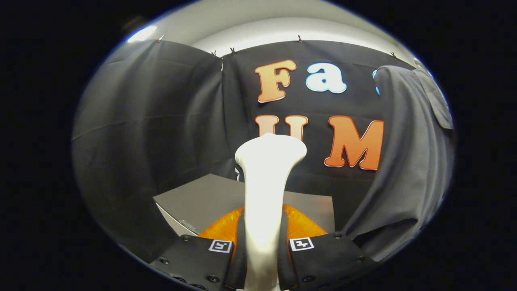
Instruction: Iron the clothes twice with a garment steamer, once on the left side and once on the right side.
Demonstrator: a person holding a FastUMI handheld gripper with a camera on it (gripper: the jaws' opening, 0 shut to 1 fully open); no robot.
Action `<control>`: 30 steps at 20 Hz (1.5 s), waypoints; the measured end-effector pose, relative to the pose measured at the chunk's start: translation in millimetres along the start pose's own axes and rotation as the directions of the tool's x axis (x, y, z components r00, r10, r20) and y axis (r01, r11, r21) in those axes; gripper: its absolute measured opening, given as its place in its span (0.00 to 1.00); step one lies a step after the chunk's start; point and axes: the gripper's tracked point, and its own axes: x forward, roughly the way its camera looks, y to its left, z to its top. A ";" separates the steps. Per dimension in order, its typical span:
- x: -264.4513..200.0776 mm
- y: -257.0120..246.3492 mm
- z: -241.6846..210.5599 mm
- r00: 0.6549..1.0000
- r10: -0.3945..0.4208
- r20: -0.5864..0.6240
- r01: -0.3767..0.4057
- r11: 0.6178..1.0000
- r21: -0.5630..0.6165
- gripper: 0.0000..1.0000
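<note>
Steamer [266, 190] stands upright between the two fingers of the tool [261, 258], its white handle pinched from both sides and its flared head rising above them; the tool is closed narrowly around that handle. Orange translucent plastic [301, 226], apparently the steamer's water tank, bulges out behind the fingers on either side, but I cannot tell whether it holds water. Beyond the fingers a grey counter [202, 198] shows one corner pointing toward the tool and a bare top. The garment [408, 161], a dark grey piece with a pocket near its top, hangs off to the right, beyond the counter's right edge and well apart from the steamer head, which at this moment faces the booth wall and not the cloth.

By my reading the steamer is already in hand and raised, with no pass on the cloth yet begun. The next move calls for swinging the head rightward to the hanging garment, bringing the steaming face flat against one side near the top, and drawing it down evenly without bunching the fabric.
</note>
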 end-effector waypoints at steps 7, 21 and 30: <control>-70.7 -31.5 35.7 0.991 -0.005 0.132 0.004 1.000 0.007 0.38; -191.4 -159.5 27.6 0.952 -0.203 0.231 0.200 0.979 0.036 0.37; -193.1 -216.4 -5.0 0.929 -0.308 0.204 0.297 0.951 0.084 0.37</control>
